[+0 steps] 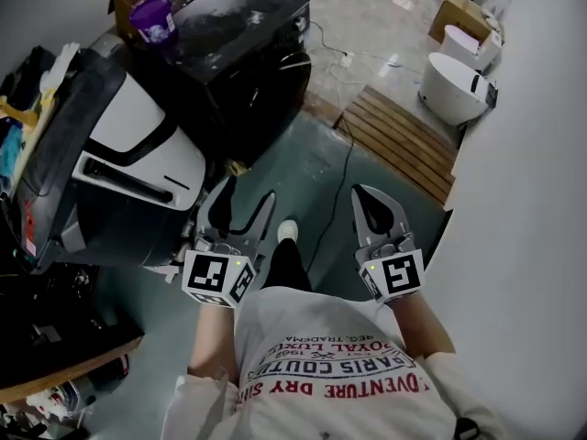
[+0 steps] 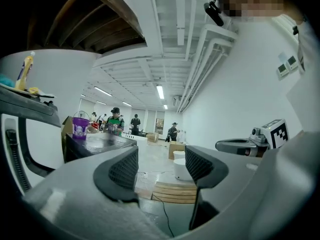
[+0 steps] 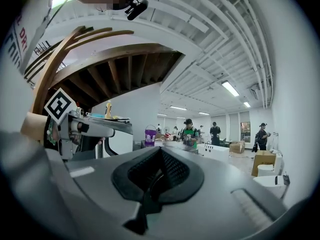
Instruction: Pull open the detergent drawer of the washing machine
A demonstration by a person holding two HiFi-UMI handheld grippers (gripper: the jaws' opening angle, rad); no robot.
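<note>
The washing machine [image 1: 138, 140] stands at the left of the head view, white-fronted with a dark top. A long dark handle slot [image 1: 127, 181] crosses its white panel; I cannot tell whether the drawer is in or out. My left gripper [image 1: 240, 211] hovers just right of that panel, apart from it, jaws open and empty. In the left gripper view the gripper [image 2: 161, 168] points past the machine's white side [image 2: 35, 149] into the room. My right gripper [image 1: 376, 211] is held over the floor further right. Its pads [image 3: 159, 171] meet with nothing between them.
A black machine [image 1: 240, 58] stands behind the washer with a purple bucket [image 1: 153, 18] on top. On the floor are a wooden pallet [image 1: 404, 140], a black cable [image 1: 344, 168] and white round tubs [image 1: 454, 90]. Several people [image 2: 116, 121] stand far off.
</note>
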